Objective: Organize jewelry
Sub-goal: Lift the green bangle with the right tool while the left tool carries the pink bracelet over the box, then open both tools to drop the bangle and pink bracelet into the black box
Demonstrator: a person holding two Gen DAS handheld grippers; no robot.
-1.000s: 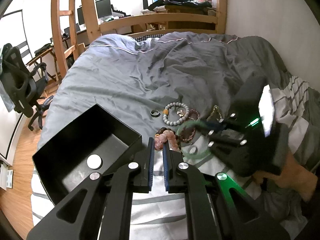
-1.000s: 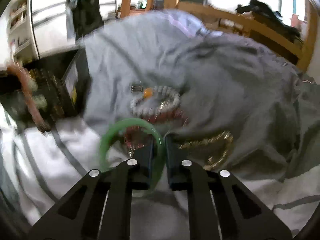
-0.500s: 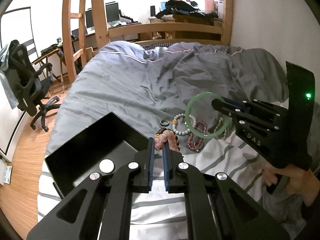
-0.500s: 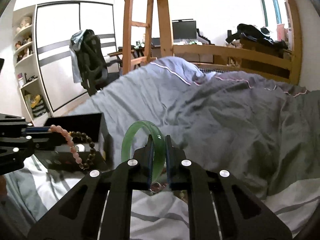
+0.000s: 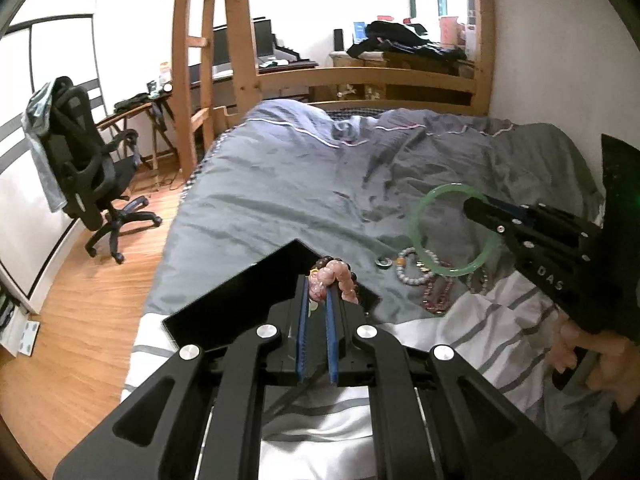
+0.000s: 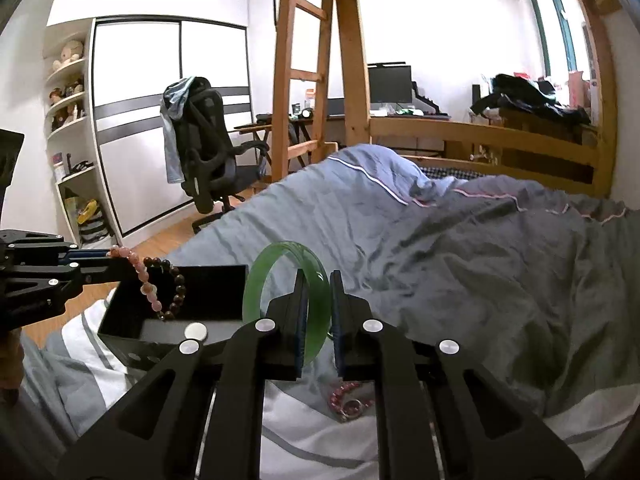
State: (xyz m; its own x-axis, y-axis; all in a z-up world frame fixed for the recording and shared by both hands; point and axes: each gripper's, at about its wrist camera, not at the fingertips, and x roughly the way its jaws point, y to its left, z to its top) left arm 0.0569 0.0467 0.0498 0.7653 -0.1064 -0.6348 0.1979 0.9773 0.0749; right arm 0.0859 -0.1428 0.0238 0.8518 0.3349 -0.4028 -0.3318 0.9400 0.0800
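Mid-transfer, nothing stowed yet as far as I can see. Left tool [image 5: 318, 294] is clenched on a pink bead bracelet [image 5: 334, 276] with a dark bead bracelet [image 6: 176, 292] hanging alongside it; in the right wrist view both strands dangle from its tips at left of frame, over the open black box [image 6: 216, 280]. Right tool [image 6: 318, 312] is clenched on the green bangle [image 6: 286, 294], held up off the bed, ring standing on edge between the jaws; in the left wrist view it sits right of centre, above the pile. Box sits on the striped sheet [image 5: 472, 336] at lower centre of the left view. Inside I can only make out a round silver disc [image 6: 197, 331] on the floor; looks like part of the box, no jewelry visible in it, though much of the interior is hidden. Still on the grey duvet [image 5: 300, 200]: a pale bead bracelet [image 5: 412, 270] with an orange bead, a small dark ring [image 5: 384, 262], and a dark red bead strand [image 5: 438, 298], clustered right of centre. Something gold-ish beyond them, too blurred to call. Judgement: two loads in the air, both need dropping into the box, then at least three more pickups.
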